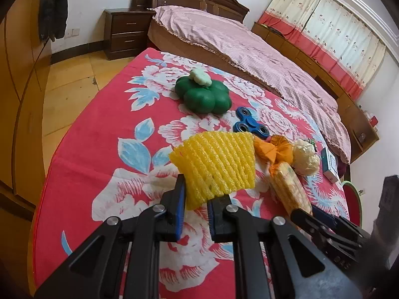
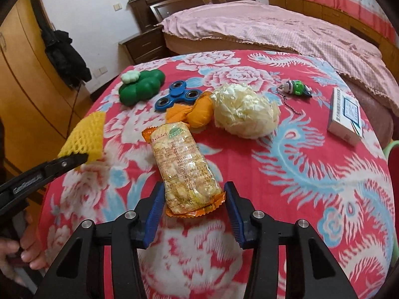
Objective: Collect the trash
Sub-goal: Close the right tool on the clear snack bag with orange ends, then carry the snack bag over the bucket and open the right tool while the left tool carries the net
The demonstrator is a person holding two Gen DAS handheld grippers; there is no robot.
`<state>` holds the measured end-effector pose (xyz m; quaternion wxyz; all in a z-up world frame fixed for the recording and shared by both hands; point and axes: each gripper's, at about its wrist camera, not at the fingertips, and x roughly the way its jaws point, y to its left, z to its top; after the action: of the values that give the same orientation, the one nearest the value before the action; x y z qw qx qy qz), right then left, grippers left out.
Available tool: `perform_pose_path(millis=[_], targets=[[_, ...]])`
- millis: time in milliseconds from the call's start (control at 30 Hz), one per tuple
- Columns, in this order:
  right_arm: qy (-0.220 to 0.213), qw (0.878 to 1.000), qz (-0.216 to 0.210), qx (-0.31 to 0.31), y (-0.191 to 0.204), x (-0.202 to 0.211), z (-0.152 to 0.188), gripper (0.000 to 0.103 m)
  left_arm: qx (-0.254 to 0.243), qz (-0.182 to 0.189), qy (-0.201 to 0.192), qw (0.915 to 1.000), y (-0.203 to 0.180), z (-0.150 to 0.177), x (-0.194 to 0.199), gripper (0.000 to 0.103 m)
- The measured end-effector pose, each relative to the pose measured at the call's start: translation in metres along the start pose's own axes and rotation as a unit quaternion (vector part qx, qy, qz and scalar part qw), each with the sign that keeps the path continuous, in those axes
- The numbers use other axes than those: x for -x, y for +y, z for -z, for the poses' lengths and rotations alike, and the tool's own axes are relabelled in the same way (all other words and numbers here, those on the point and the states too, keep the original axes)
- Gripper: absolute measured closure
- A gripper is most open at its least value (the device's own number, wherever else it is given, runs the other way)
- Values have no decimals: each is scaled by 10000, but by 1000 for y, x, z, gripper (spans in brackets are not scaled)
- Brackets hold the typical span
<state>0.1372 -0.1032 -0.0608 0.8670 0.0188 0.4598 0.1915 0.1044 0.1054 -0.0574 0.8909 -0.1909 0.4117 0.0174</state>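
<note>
My left gripper (image 1: 195,199) is shut on a yellow foam fruit net (image 1: 215,163) and holds it above the red floral table cover; the net also shows in the right wrist view (image 2: 86,134). My right gripper (image 2: 193,199) is open, its jaws on either side of the near end of an orange snack wrapper (image 2: 180,162) that lies on the table; it also shows in the left wrist view (image 1: 289,186). Beyond lie an orange crumpled wrapper (image 2: 197,113) and a pale crumpled plastic ball (image 2: 245,111).
A green flower-shaped box (image 2: 141,84), a blue fidget spinner (image 2: 177,96), a green keychain toy (image 2: 298,88) and a white carton (image 2: 346,113) lie on the table (image 2: 324,186). A bed (image 2: 274,25) stands behind. A wardrobe (image 2: 22,87) is at left.
</note>
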Motion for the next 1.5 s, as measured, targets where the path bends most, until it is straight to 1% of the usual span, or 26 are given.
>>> perform_pose_path(millis=[167, 367, 633, 867, 1033, 1267, 1500], targets=[[-125, 9996, -131, -211, -8, 21, 12, 54, -72, 36, -11, 10000, -8, 2, 4, 88], [-346, 9974, -170, -611, -26, 49, 25, 54, -225, 151, -33, 9996, -24, 7, 12, 88], [-691, 9915, -75, -1103, -52, 88, 45, 54, -472, 422, -8, 9980, -49, 17, 25, 88], [-1004, 9847, 90, -1425, -71, 120, 58, 54, -862, 570, -42, 9946, -79, 28, 39, 88], [-1228, 9782, 191, -1664, -88, 137, 65, 54, -1144, 737, 24, 9907, -105, 34, 42, 88], [-1446, 9680, 320, -2024, -114, 154, 76, 54, -1557, 942, 240, 9830, -147, 44, 34, 88], [-1668, 9528, 569, -2472, -150, 171, 91, 54, -2034, 1096, 419, 9720, -195, 55, 20, 88]])
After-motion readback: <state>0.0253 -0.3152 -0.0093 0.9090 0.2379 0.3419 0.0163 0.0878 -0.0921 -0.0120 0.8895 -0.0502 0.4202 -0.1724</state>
